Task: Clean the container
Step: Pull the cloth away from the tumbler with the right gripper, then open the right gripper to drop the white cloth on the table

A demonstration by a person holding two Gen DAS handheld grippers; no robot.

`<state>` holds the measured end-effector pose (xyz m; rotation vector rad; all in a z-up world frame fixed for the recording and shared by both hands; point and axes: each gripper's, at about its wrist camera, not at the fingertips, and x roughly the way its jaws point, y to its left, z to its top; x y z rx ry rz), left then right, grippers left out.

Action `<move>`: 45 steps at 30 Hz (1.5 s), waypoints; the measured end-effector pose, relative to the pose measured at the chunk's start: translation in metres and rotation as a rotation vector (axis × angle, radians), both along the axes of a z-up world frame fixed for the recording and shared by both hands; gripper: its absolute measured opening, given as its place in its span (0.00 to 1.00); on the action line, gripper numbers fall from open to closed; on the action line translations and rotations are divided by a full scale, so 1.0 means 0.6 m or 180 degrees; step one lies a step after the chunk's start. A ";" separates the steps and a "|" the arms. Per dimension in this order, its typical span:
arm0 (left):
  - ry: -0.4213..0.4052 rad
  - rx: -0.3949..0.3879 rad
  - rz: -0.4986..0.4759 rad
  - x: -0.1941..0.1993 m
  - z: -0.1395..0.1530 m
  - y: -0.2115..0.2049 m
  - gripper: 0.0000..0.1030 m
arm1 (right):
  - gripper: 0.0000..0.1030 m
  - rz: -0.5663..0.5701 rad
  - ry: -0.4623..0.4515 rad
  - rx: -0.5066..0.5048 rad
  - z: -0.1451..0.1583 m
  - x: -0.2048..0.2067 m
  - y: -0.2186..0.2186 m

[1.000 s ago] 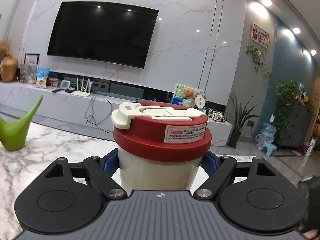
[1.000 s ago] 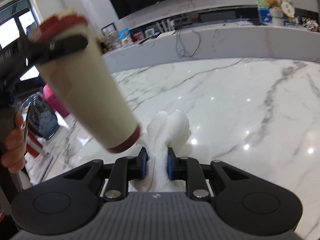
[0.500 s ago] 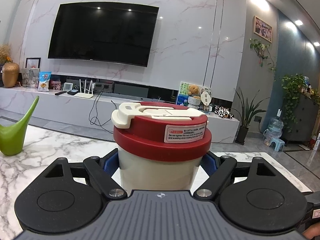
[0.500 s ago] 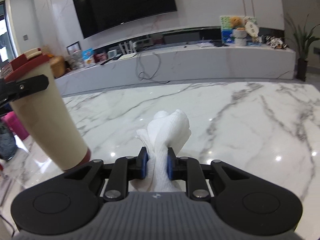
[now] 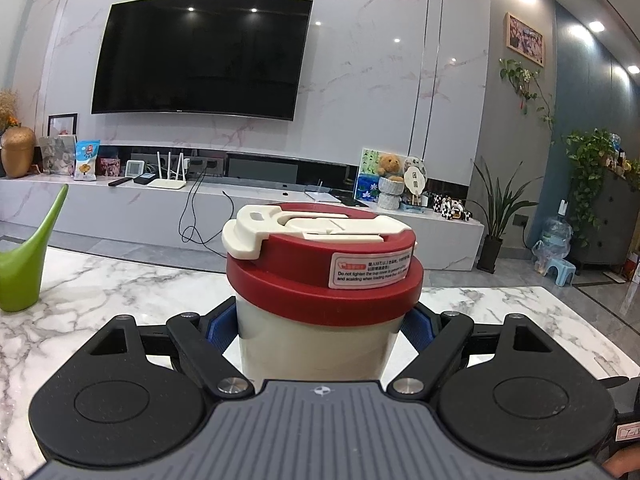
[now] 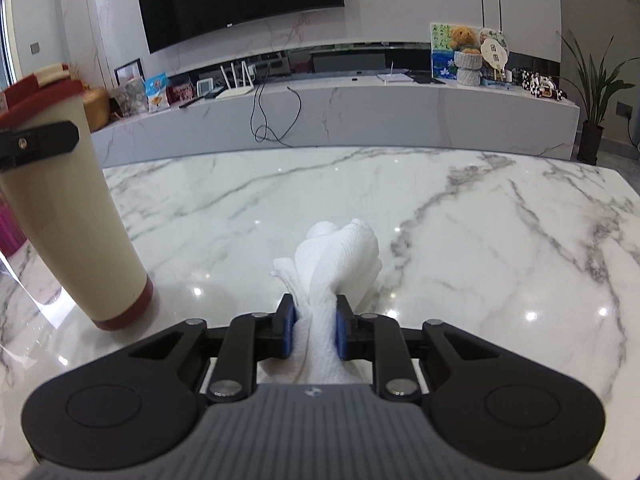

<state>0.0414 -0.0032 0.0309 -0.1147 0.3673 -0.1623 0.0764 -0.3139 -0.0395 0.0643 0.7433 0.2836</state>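
A cream tumbler (image 5: 316,344) with a red lid (image 5: 320,276) and a white flip catch fills the middle of the left wrist view. My left gripper (image 5: 320,328) is shut on its body just under the lid. The right wrist view shows the same tumbler (image 6: 76,216) upright at the far left. Its red base is down on the marble table (image 6: 480,220), and one black left finger (image 6: 40,142) crosses it near the top. My right gripper (image 6: 314,328) is shut on a bunched white paper towel (image 6: 340,256), which sticks out over the table, apart from the tumbler.
A green watering can (image 5: 20,276) stands on the table at the left. Beyond the table's far edge are a low marble TV bench (image 6: 360,112) and a wall TV. Something pink (image 6: 8,232) shows behind the tumbler. A hand (image 5: 624,460) is at the lower right.
The tumbler was tilted in the air close to the towel; now it stands upright at the left with its base on the table. The right gripper and towel drew away from it.
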 end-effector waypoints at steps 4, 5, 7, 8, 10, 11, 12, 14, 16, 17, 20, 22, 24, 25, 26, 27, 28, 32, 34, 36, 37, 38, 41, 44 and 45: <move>0.0033 -0.0003 -0.0015 -0.002 -0.001 -0.001 0.79 | 0.24 0.0010 0.0048 -0.0014 -0.004 -0.001 0.003; 0.0036 0.0005 -0.0021 -0.002 -0.001 0.000 0.79 | 0.24 0.0014 0.0057 -0.0022 -0.005 0.000 0.004; 0.0047 0.0029 -0.0032 -0.003 -0.002 -0.002 0.79 | 0.24 0.0011 0.0067 -0.0028 -0.007 0.000 0.005; 0.0050 0.0037 -0.0039 -0.002 -0.004 -0.002 0.79 | 0.24 0.0005 0.0069 -0.0030 -0.007 -0.001 0.005; 0.0064 0.0055 -0.0058 -0.001 -0.006 -0.004 0.79 | 0.24 0.0001 0.0074 -0.0019 -0.006 -0.001 0.005; 0.0069 0.0064 -0.0067 0.000 -0.008 -0.005 0.79 | 0.25 0.0002 0.0079 -0.0019 -0.006 -0.001 0.005; 0.0052 0.0083 -0.0074 -0.002 -0.008 -0.006 0.79 | 0.25 0.0004 0.0085 -0.0019 -0.006 -0.002 0.005; 0.0045 0.0115 -0.0091 -0.003 -0.008 -0.010 0.79 | 0.25 0.0006 0.0095 -0.0020 -0.006 -0.003 0.005; 0.0039 0.0137 -0.0102 -0.003 -0.009 -0.011 0.79 | 0.34 -0.0002 0.0091 -0.0005 -0.004 -0.004 0.004; 0.0039 0.0145 -0.0107 -0.004 -0.009 -0.012 0.79 | 0.44 -0.0017 0.0069 0.0004 -0.001 -0.006 0.002; 0.0064 0.0145 -0.0103 -0.006 -0.009 -0.010 0.80 | 0.55 -0.0069 -0.0033 -0.0002 0.011 -0.013 0.003; 0.0080 0.0134 -0.0100 -0.007 -0.009 -0.008 0.80 | 0.58 -0.0104 -0.0094 -0.0005 0.018 -0.016 0.004; 0.0096 0.0136 -0.0111 -0.007 -0.008 -0.006 0.79 | 0.63 -0.0143 -0.0140 0.0007 0.023 -0.019 0.001; 0.0103 0.0139 -0.0117 -0.007 -0.008 -0.006 0.80 | 0.64 -0.0157 -0.0150 0.0014 0.025 -0.020 0.002; 0.0111 0.0138 -0.0119 -0.007 -0.007 -0.005 0.80 | 0.66 -0.0167 -0.0155 0.0017 0.026 -0.021 0.002; 0.0119 0.0136 -0.0121 -0.006 -0.007 -0.005 0.80 | 0.67 -0.0177 -0.0159 0.0018 0.026 -0.023 0.002; 0.0126 0.0133 -0.0121 -0.005 -0.007 -0.004 0.79 | 0.67 -0.0181 -0.0159 0.0021 0.026 -0.024 0.002; 0.0136 0.0127 -0.0118 -0.004 -0.007 -0.003 0.80 | 0.69 -0.0193 -0.0171 0.0029 0.028 -0.025 0.003; 0.0139 0.0125 -0.0113 -0.004 -0.009 -0.004 0.80 | 0.69 -0.0197 -0.0189 0.0036 0.031 -0.026 0.003; 0.0142 0.0130 -0.0109 -0.004 -0.009 -0.005 0.80 | 0.70 -0.0205 -0.0209 0.0045 0.034 -0.028 0.004; 0.0143 0.0135 -0.0107 -0.004 -0.009 -0.005 0.80 | 0.70 -0.0206 -0.0211 0.0050 0.035 -0.028 0.004; 0.0143 0.0142 -0.0110 -0.005 -0.009 -0.006 0.80 | 0.71 -0.0206 -0.0213 0.0055 0.035 -0.029 0.003; 0.0140 0.0196 -0.0115 -0.005 -0.011 -0.008 0.82 | 0.71 -0.0198 -0.0200 0.0074 0.035 -0.029 0.003; 0.0161 0.0235 -0.0116 -0.005 -0.013 -0.010 0.83 | 0.71 -0.0181 -0.0207 0.0076 0.036 -0.031 0.004; 0.0182 0.0242 -0.0108 -0.005 -0.015 -0.010 0.83 | 0.71 -0.0178 -0.0214 0.0074 0.038 -0.032 0.005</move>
